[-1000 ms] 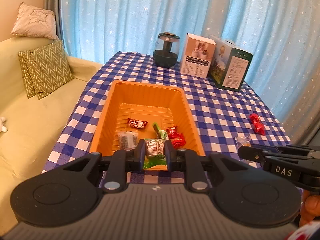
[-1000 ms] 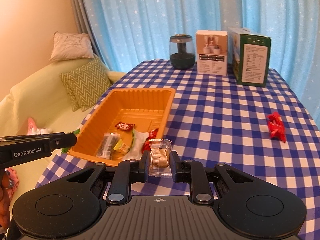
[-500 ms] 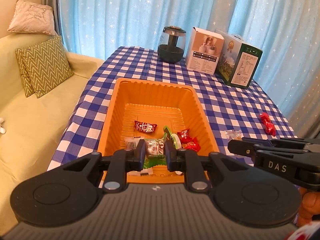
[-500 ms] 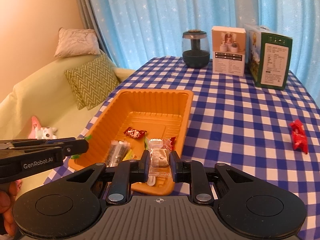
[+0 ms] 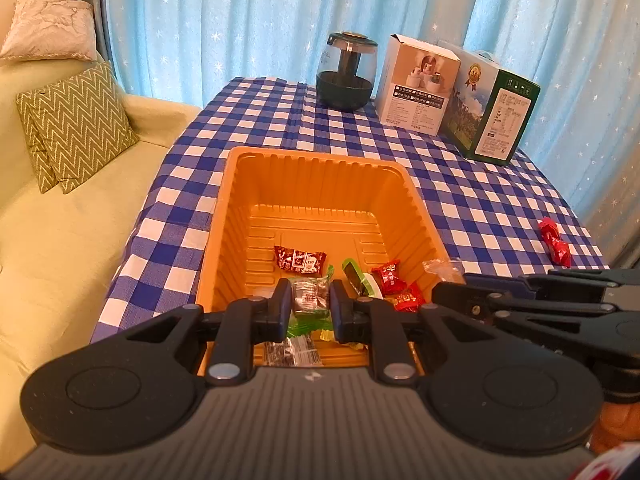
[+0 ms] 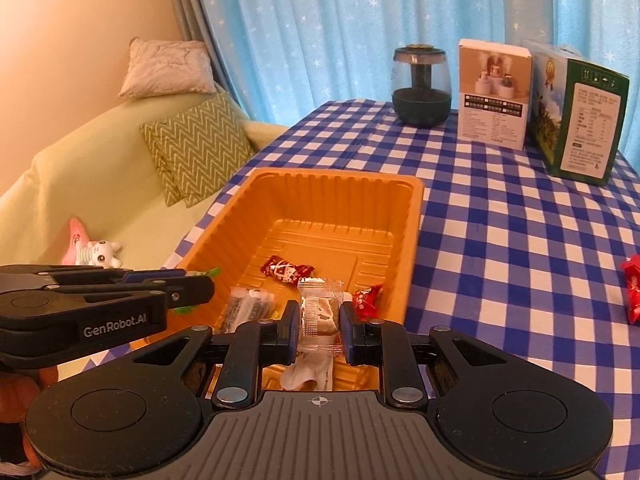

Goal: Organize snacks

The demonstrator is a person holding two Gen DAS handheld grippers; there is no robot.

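Over the orange tray, both grippers carry wrapped snacks.
Left gripper pinches a green packet, right gripper a clear one; both look light, crinkly, best gripped mid-body.

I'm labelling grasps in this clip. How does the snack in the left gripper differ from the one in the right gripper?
The green-wrapped snack in the left gripper has a green, printed wrapper; the clear-wrapped snack in the right gripper shows its pale contents through transparent film. The clear one looks taller, rising well above the fingers. Both are pinched and held over the near end of the orange tray.
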